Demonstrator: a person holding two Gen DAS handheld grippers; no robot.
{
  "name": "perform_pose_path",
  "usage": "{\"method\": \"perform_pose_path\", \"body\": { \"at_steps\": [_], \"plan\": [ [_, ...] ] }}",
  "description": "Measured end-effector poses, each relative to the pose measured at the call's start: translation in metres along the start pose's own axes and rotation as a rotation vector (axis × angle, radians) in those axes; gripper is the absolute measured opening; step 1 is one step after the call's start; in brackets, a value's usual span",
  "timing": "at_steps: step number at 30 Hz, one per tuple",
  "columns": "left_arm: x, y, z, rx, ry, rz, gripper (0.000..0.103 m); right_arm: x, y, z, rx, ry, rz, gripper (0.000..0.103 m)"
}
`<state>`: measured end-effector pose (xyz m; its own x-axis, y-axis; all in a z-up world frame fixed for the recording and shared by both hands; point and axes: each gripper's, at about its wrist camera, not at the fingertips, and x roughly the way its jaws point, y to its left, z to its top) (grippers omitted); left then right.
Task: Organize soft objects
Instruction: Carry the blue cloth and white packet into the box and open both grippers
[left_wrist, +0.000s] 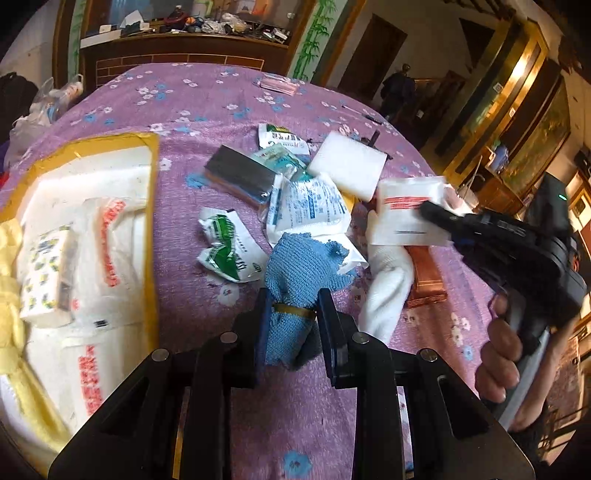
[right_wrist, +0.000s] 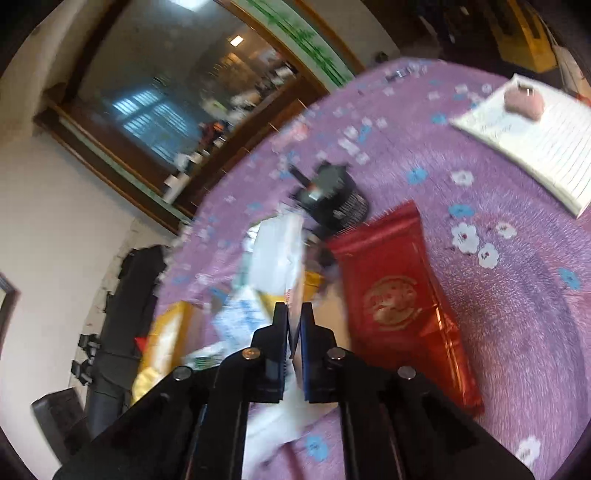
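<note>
In the left wrist view my left gripper is shut on a rolled blue terry cloth with a yellow band, held just above the purple flowered tablecloth. To the right, a hand holds my right gripper, whose tip pinches a white packet with red print. In the right wrist view that gripper has its jaws almost together on the thin white packet. A yellow-rimmed box at the left holds white packets and a tissue pack.
Loose on the cloth lie a white foam block, a grey sponge stack, blue-printed packets, a green-printed packet, a white sock and a copper packet. A red packet, black bottle and notebook lie beyond.
</note>
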<state>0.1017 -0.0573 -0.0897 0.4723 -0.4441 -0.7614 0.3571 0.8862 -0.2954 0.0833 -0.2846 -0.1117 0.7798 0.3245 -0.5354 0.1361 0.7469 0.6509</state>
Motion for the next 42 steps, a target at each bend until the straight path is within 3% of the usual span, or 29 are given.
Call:
{"method": "perform_pose_path", "body": {
  "at_steps": [4, 8, 12, 17, 22, 25, 28, 30, 31, 34, 36, 38, 40, 42],
  "plan": [
    [-0.038, 0.007, 0.001, -0.021, -0.059, 0.000, 0.024, -0.027, 0.031, -0.009, -0.076, -0.058, 0.095, 0.004],
    [-0.079, 0.029, 0.003, -0.065, -0.099, 0.030, 0.024, -0.022, 0.065, -0.021, -0.112, 0.010, 0.256, 0.004],
    [-0.111, 0.069, 0.010, -0.128, -0.137, 0.120, 0.024, 0.012, 0.102, -0.037, -0.155, 0.133, 0.380, 0.004],
    [-0.110, 0.122, 0.023, -0.209, -0.151, 0.189, 0.024, 0.067, 0.137, -0.053, -0.214, 0.260, 0.401, 0.003],
    [-0.075, 0.175, 0.041, -0.259, -0.103, 0.261, 0.024, 0.116, 0.162, -0.067, -0.263, 0.324, 0.343, 0.003],
    [-0.055, 0.189, 0.044, -0.264, -0.069, 0.271, 0.024, 0.137, 0.170, -0.071, -0.266, 0.364, 0.341, 0.004],
    [-0.037, 0.201, 0.044, -0.290, -0.019, 0.333, 0.025, 0.147, 0.174, -0.076, -0.266, 0.391, 0.330, 0.007],
    [-0.034, 0.205, 0.042, -0.303, -0.022, 0.310, 0.025, 0.147, 0.174, -0.078, -0.264, 0.386, 0.313, 0.008],
    [-0.034, 0.204, 0.041, -0.304, -0.019, 0.307, 0.027, 0.148, 0.174, -0.079, -0.267, 0.389, 0.327, 0.008],
    [-0.036, 0.204, 0.037, -0.318, -0.019, 0.276, 0.055, 0.142, 0.174, -0.080, -0.282, 0.366, 0.337, 0.009],
    [-0.040, 0.202, 0.036, -0.338, -0.032, 0.256, 0.057, 0.136, 0.175, -0.080, -0.298, 0.346, 0.339, 0.026],
    [-0.043, 0.197, 0.035, -0.334, -0.040, 0.263, 0.061, 0.126, 0.176, -0.080, -0.313, 0.315, 0.328, 0.058],
    [-0.049, 0.188, 0.032, -0.338, -0.058, 0.291, 0.061, 0.108, 0.176, -0.081, -0.342, 0.245, 0.345, 0.061],
    [-0.062, 0.174, 0.028, -0.336, -0.119, 0.305, 0.061, 0.091, 0.177, -0.082, -0.375, 0.234, 0.365, 0.061]
  ]
}}
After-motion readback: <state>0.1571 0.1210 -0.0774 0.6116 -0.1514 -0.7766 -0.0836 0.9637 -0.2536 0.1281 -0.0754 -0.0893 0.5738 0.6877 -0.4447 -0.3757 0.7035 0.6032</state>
